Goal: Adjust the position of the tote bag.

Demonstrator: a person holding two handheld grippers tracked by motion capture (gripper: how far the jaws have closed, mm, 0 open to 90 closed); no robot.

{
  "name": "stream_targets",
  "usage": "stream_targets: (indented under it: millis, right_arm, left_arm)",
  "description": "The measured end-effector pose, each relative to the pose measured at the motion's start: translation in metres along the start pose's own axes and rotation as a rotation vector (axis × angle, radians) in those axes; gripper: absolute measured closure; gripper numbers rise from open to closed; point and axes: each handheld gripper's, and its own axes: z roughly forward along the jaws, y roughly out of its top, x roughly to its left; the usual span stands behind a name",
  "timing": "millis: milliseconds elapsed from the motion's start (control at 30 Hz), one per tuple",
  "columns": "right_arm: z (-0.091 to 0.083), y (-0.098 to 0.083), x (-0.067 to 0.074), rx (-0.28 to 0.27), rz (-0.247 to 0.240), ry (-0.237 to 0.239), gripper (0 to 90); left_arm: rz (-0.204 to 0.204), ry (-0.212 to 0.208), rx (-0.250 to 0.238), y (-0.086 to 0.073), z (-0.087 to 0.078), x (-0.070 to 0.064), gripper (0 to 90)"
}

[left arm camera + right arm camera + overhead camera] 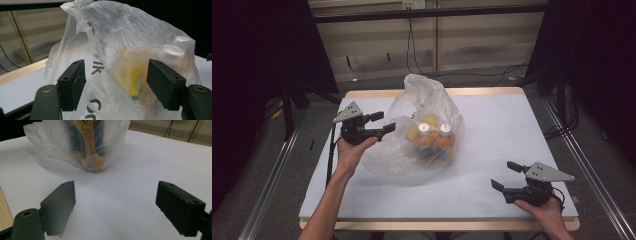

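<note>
The bag [424, 127], bottles [434, 131] inside, sits mid-bench toward the far edge, ungrasped: the left gripper [379, 122] is spread at its side, the right gripper [504, 175] spread near the front-right corner.

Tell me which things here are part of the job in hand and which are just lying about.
Part of the job:
plastic bag
bottles inside the bag
left gripper, open, at the bag's side
right gripper, open, apart from the bag

Just lying about:
table
cables on the floor behind the table
</note>
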Motion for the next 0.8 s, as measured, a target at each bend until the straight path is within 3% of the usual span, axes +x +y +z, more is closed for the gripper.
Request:
stream_targets:
  millis: [300, 500, 600, 700, 733, 800]
  right_arm:
    - [0.0, 0.0, 0.0, 0.001, 0.003, 0.004, 15.6]
    - [0.0, 0.0, 0.0, 0.004, 0.002, 0.004, 14.4]
    - [0.001, -0.001, -0.001, 0.006, 0.001, 0.0, 14.0]
    - [0.001, -0.001, -0.001, 0.012, 0.008, -0.003, 13.6]
    - [0.001, 0.0, -0.001, 0.013, 0.006, 0.0, 13.6]
    - [0.001, 0.0, -0.001, 0.011, 0.005, -0.002, 13.6]
  left_arm:
    - [-0.012, -0.023, 0.053, 0.001, 0.024, 0.01, 26.5]
    - [-0.025, -0.051, 0.12, -0.012, 0.036, 0.011, 25.6]
    - [-0.05, -0.077, 0.083, -0.021, 0.036, 0.011, 33.9]
    - [-0.018, -0.075, 0.12, -0.023, 0.039, 0.007, 47.7]
    - [-0.02, -0.093, 0.114, -0.023, 0.038, 0.007, 53.3]
    - [-0.023, -0.087, 0.113, -0.022, 0.037, 0.006, 63.2]
